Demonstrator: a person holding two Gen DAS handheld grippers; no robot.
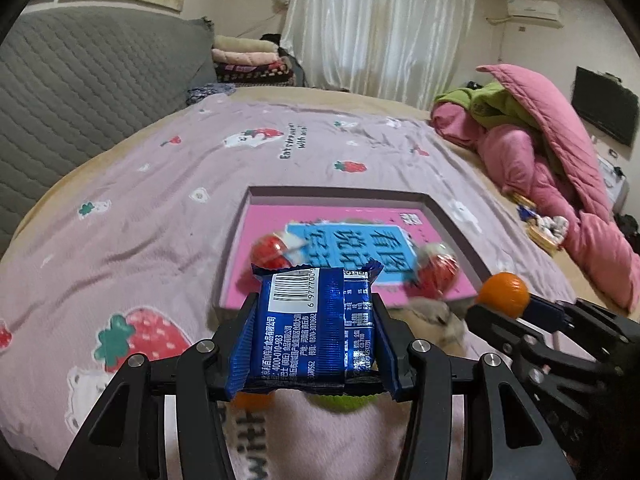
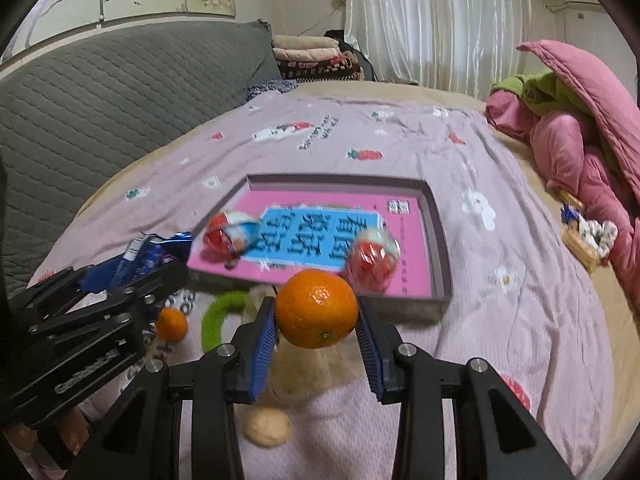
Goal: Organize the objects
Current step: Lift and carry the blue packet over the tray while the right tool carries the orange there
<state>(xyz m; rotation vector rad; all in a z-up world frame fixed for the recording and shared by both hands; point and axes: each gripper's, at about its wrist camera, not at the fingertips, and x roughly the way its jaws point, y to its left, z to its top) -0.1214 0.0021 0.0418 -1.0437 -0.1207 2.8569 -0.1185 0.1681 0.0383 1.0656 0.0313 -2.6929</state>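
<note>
1. A blue foil snack packet with a white barcode label (image 1: 316, 328) was clamped between the fingers of the left tool (image 1: 316, 344), held above the bed just short of the near edge of the tray. From the right wrist view the same packet (image 2: 140, 256) showed at far left, crumpled in the black linkage.
2. A round orange mandarin (image 2: 316, 308) sat pinched between the blue ribbed pads (image 2: 264, 344) of the right tool (image 2: 316, 320), lifted clear of the bedding. In the left wrist view it (image 1: 502, 294) appeared at right, near the tray's front right corner.
3. A shallow grey-walled box tray with a pink printed floor and a blue panel of Chinese characters (image 2: 436, 240) lay flat on the bed ahead of both tools. Two red-and-white foil-wrapped egg-shaped sweets rested inside: one near the front left (image 2: 230, 234), one near the front right (image 2: 372, 260), well apart.
4. On the bedding in front of the tray: a second, smaller mandarin (image 2: 172, 323), a fuzzy green ring (image 2: 220, 316) just beside it, and a pale beige rounded lump (image 2: 267, 426) nearer the camera; what the lump was could not be told.
5. A lilac strawberry-print sheet (image 1: 140, 208) covered the bed. Bunched pink and green quilts (image 1: 540, 152) lay at the far right.
</note>
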